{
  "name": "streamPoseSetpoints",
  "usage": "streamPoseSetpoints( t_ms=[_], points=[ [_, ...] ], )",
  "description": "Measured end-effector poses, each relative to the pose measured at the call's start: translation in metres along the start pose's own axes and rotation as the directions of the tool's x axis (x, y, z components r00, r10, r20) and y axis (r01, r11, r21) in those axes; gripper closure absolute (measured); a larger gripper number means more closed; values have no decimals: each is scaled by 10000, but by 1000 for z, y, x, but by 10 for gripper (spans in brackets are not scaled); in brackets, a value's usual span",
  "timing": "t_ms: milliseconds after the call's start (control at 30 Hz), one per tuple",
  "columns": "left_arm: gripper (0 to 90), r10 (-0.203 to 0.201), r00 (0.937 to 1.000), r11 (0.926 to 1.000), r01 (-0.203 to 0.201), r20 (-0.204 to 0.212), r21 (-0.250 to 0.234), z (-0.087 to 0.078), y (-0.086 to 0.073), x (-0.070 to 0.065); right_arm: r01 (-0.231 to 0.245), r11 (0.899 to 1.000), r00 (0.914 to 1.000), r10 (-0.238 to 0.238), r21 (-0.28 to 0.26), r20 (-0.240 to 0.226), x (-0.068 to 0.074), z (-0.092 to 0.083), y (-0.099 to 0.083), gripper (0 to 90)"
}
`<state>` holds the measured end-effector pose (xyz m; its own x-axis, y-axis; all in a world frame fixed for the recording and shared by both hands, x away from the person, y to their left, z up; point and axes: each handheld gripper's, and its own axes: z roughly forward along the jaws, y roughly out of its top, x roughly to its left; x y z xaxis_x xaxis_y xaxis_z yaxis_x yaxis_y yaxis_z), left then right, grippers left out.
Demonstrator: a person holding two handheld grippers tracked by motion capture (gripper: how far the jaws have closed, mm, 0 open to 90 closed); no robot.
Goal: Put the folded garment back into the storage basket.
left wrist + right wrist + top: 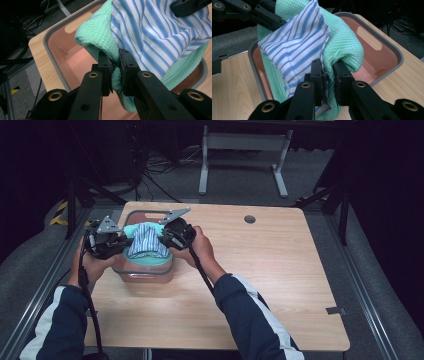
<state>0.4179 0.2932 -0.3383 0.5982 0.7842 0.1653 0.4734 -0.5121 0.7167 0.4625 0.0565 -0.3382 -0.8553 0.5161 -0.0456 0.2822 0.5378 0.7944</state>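
Note:
A folded stack of a green waffle towel (131,228) and a blue-striped white cloth (146,240) hangs between my two grippers, just over a pink bin with a grey rim (145,274). My left gripper (125,242) is shut on the towel's left fold. My right gripper (163,239) is shut on the stack's right side. In the left gripper view the left gripper (114,58) pinches the green towel (95,32) beside the striped cloth (155,32), over the bin (46,40). In the right gripper view the right gripper (327,66) clamps the green towel (342,37) together with the striped cloth (297,47), above the bin (397,53).
The bin stands at the left of a wooden table (260,270), whose right half is bare wood with a round cable hole (249,219). A white metal frame (245,142) and loose cables lie on the floor beyond the table's far edge.

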Motion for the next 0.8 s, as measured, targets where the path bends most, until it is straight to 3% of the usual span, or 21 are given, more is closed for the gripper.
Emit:
streamPoseSetpoints(
  t_ms=[267, 700, 800],
  points=[
    [808, -325, 9994, 9994, 326, -88, 94, 7, -13, 6, -123, 9997, 9998, 126, 223, -165, 1, 23, -3, 798],
    [808, -482, 9988, 9983, 485, -96, 335, 25, -23, 8, -235, 9975, 9996, 246, 669, -160, -5, 44, -12, 793],
    [807, -363, 9993, 9983, 367, -104, 453, 27, -23, 9, -289, 9969, 9994, 302, 737, -156, -4, 46, -13, 791]
  ],
)
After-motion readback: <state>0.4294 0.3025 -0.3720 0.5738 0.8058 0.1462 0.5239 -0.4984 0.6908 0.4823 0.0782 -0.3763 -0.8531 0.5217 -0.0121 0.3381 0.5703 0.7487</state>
